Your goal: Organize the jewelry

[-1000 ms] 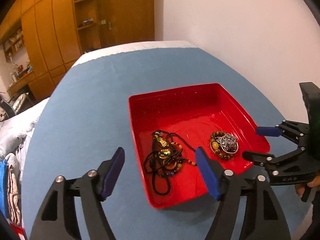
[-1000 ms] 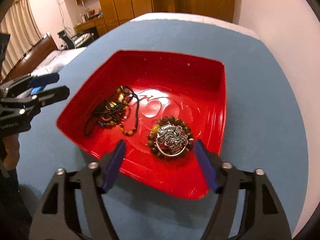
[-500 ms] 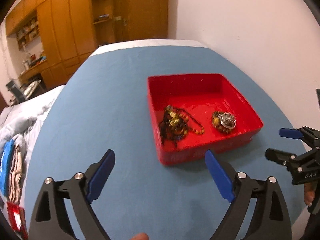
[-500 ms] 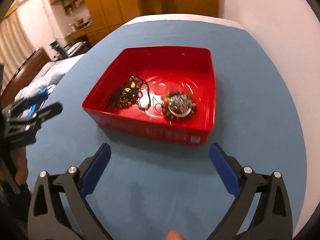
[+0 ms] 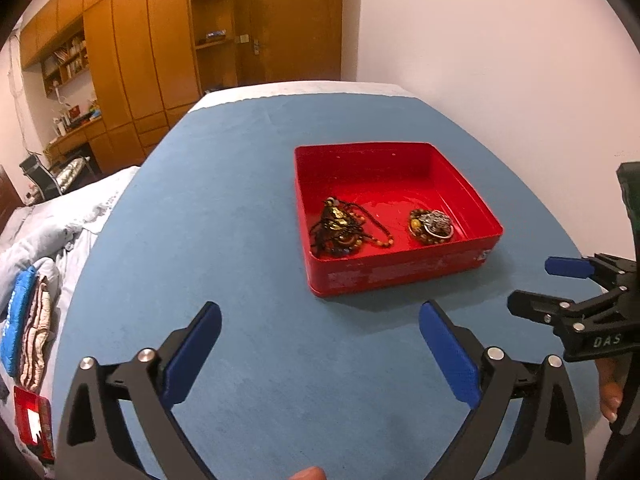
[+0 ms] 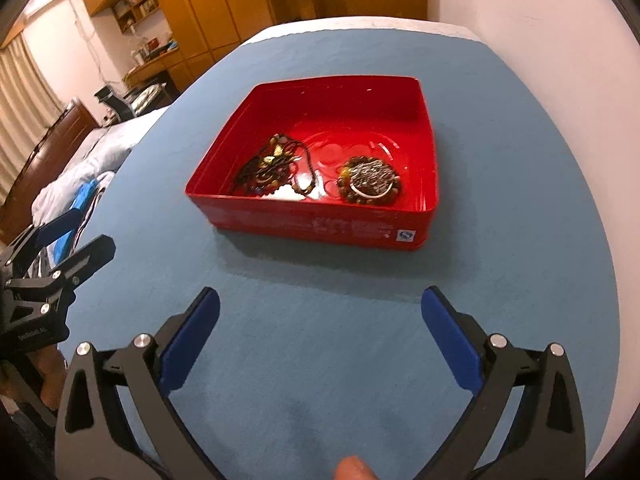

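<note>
Two piles of jewelry in red tin on blue tabletop: tangled beaded necklace, bracelet bundle, strands too small to separate. Left gripper jaws opening, empty. Right gripper spread wide, empty. Holding hands mostly cut off.

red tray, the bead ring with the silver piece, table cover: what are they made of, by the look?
Square red tray: probably painted tin or glossy plastic; shiny floor, scuffed paint outside. Brown beaded bracelet: likely polished wood or stone beads, round and glossy, with a silvery metal ornament on top. Blue table cover: matte, felt-like cloth with no shine.
</note>
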